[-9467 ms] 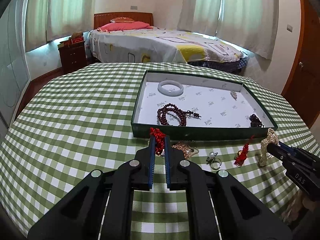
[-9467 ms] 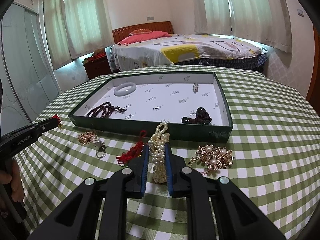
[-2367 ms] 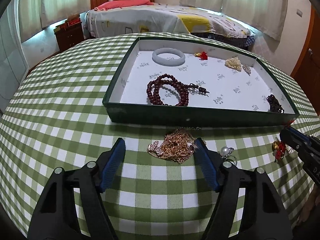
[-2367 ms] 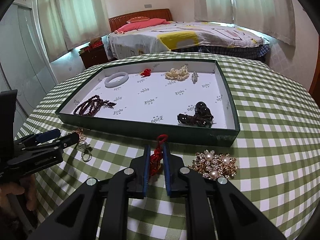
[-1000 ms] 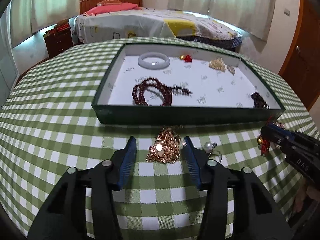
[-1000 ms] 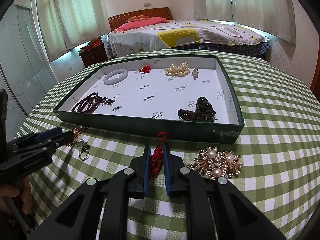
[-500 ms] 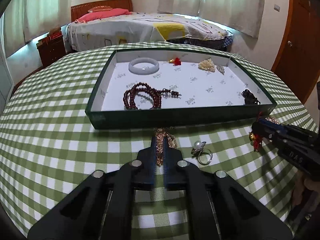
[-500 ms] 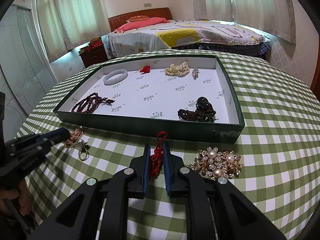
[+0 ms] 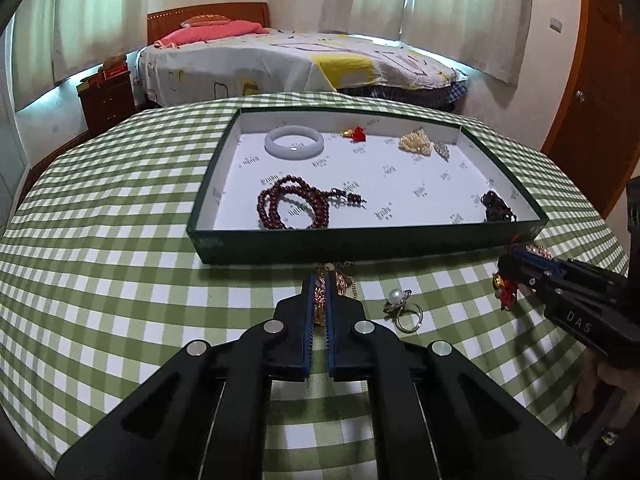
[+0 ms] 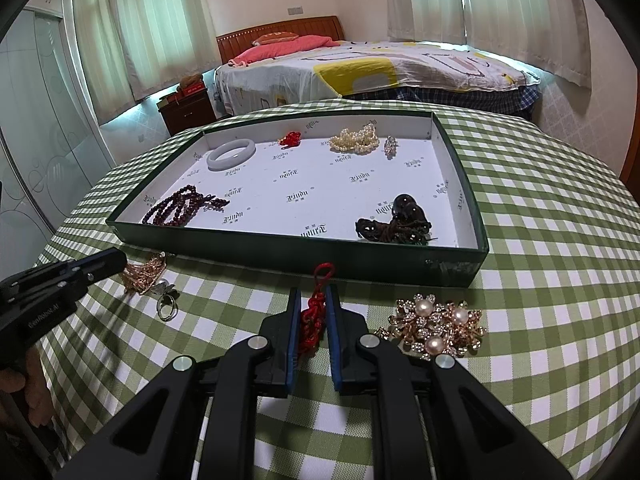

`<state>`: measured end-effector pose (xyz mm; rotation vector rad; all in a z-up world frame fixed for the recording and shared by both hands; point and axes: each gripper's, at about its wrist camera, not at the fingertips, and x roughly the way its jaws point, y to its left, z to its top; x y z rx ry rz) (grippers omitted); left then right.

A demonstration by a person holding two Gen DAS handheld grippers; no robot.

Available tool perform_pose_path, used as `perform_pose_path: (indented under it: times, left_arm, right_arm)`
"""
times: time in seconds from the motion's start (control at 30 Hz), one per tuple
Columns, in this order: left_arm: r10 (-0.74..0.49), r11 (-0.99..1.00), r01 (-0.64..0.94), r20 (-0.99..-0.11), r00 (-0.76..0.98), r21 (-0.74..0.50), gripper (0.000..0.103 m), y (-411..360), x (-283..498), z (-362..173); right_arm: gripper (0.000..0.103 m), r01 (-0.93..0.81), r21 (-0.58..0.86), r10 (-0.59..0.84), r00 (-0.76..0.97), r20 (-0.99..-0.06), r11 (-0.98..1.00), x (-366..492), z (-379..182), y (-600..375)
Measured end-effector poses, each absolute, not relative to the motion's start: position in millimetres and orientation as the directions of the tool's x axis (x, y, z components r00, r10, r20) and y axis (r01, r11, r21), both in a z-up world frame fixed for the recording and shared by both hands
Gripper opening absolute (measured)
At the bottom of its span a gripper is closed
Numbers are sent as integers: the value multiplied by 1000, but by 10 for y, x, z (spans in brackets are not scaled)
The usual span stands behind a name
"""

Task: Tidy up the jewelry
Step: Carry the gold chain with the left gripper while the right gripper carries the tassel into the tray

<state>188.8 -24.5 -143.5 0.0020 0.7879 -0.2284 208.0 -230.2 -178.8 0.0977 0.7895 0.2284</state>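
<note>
A shallow green tray [image 9: 360,242] [image 10: 304,256] with a white floor sits on the checked tablecloth. It holds a white bangle [image 9: 294,142], dark red beads [image 9: 294,208], a small red knot [image 9: 357,134], pearls [image 9: 416,143] and a dark bead bundle [image 10: 400,222]. In front of the tray my left gripper [image 9: 319,280] is shut on a gold chain piece [image 9: 340,278]. My right gripper [image 10: 313,294] is shut on a red knot charm [image 10: 314,316], just above the cloth.
A pearl ring [image 9: 404,306] lies on the cloth right of the left gripper. A gold and pearl brooch [image 10: 436,326] lies right of the right gripper. A bed [image 9: 304,64] and a nightstand [image 9: 106,100] stand beyond the round table.
My left gripper's jaws closed on the gold chain piece and now grip it. The right gripper stayed still with the red charm.
</note>
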Motion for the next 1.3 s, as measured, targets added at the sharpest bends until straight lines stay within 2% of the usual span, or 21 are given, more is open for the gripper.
perform_pose_path:
  times: [1.3]
  left_arm:
    - [-206,977,196,-610,765,-84,5,-129,1717,-906]
  right_arm:
    - [13,-176,140,225,746,-626,974,1943,-1434,-2265]
